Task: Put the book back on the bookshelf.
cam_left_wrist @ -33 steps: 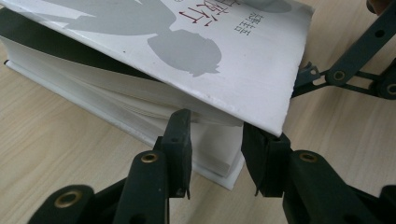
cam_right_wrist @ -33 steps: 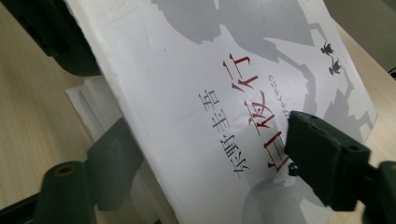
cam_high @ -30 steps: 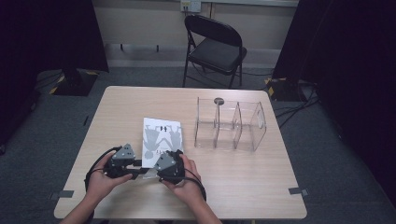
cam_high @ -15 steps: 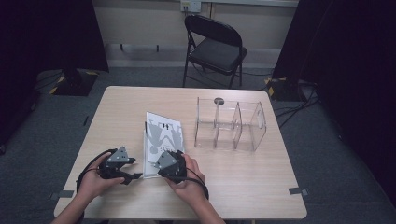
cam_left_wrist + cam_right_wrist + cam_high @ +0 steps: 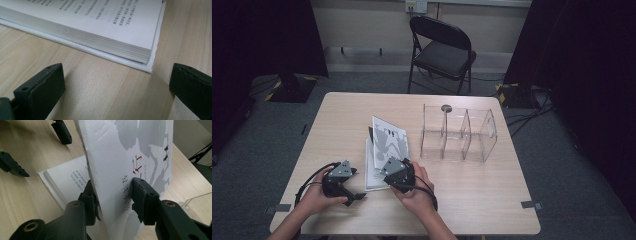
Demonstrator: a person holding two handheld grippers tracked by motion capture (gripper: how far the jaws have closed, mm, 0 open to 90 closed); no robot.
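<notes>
A white paperback book [image 5: 373,167] lies on the wooden table [image 5: 472,200] in front of the person. Its front cover [image 5: 388,141], white with grey shapes, stands lifted off the printed pages [image 5: 68,176]. My right gripper [image 5: 386,167] is shut on the cover's [image 5: 140,150] near edge; its jaws have just been closing, one pad on each side of the cover. My left gripper [image 5: 356,185] rests low on the table left of the book. Its jaws have just been opening and now stand wide apart, with bare wood between them. The book's corner [image 5: 147,61] lies just ahead of my left gripper [image 5: 117,85].
A clear plastic organizer [image 5: 459,135] with three compartments stands right of the book, with a small dark disc [image 5: 446,108] behind it. Beyond the table's far edge stands a black folding chair [image 5: 442,50]. Cables trail from both grippers toward the person.
The left gripper has let go of the book, opened and dropped back to the left onto the table. The right gripper has risen a little, swinging the cover up from flat to steeply lifted.
</notes>
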